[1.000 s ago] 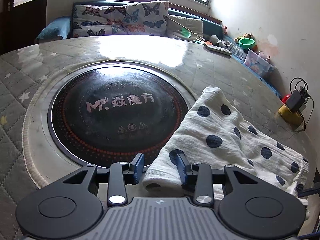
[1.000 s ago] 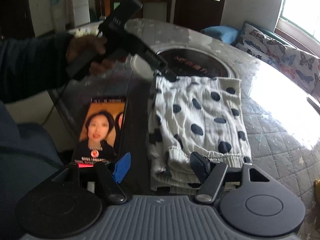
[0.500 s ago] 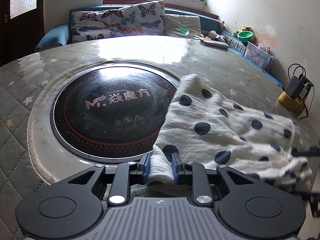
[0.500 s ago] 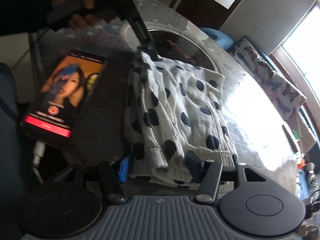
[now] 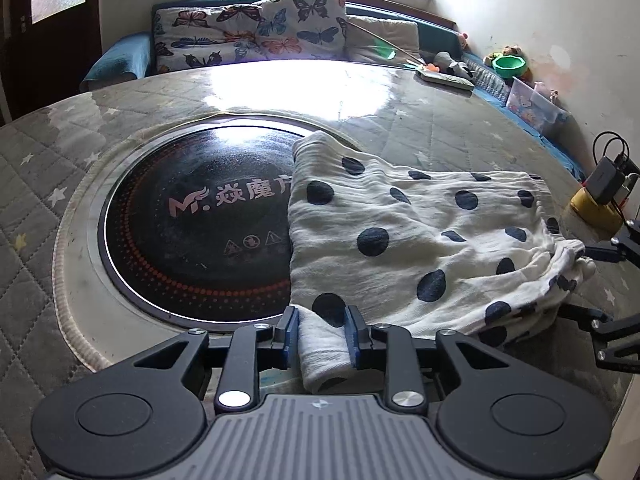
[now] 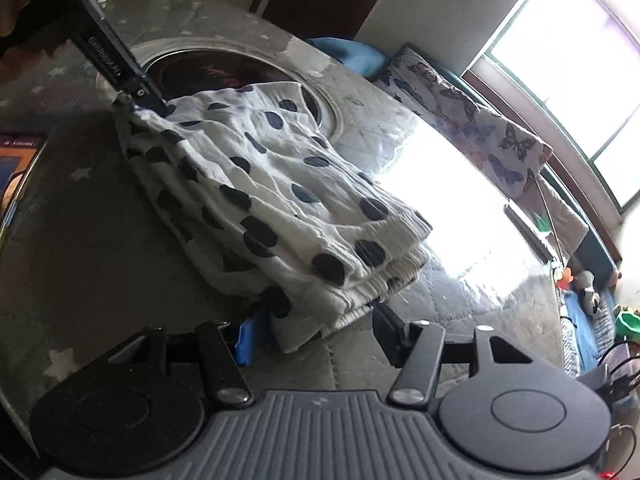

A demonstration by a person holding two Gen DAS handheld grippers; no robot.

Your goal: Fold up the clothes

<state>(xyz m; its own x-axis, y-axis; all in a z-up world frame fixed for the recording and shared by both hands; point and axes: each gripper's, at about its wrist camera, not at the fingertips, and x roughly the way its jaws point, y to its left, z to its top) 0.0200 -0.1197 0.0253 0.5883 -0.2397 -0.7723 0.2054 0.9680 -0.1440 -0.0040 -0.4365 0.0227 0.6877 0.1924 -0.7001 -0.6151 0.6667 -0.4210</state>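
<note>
A white garment with dark polka dots lies folded on the quilted table cover, its left part overlapping the round black cooktop. My left gripper is shut on the garment's near corner. In the right wrist view that gripper pinches the far corner of the garment. My right gripper is open, and the elastic waistband edge lies between its fingers. It also shows in the left wrist view as the right gripper straddling the garment's right end.
A lit phone lies at the table's left edge. A yellow object with a charger sits at the right rim. Beyond the table a sofa holds butterfly cushions, toys and a green bowl.
My left gripper went from open to shut on the garment's corner. The garment has swung round and further onto the cooktop. My right gripper has stayed open at the waistband and tilted.
</note>
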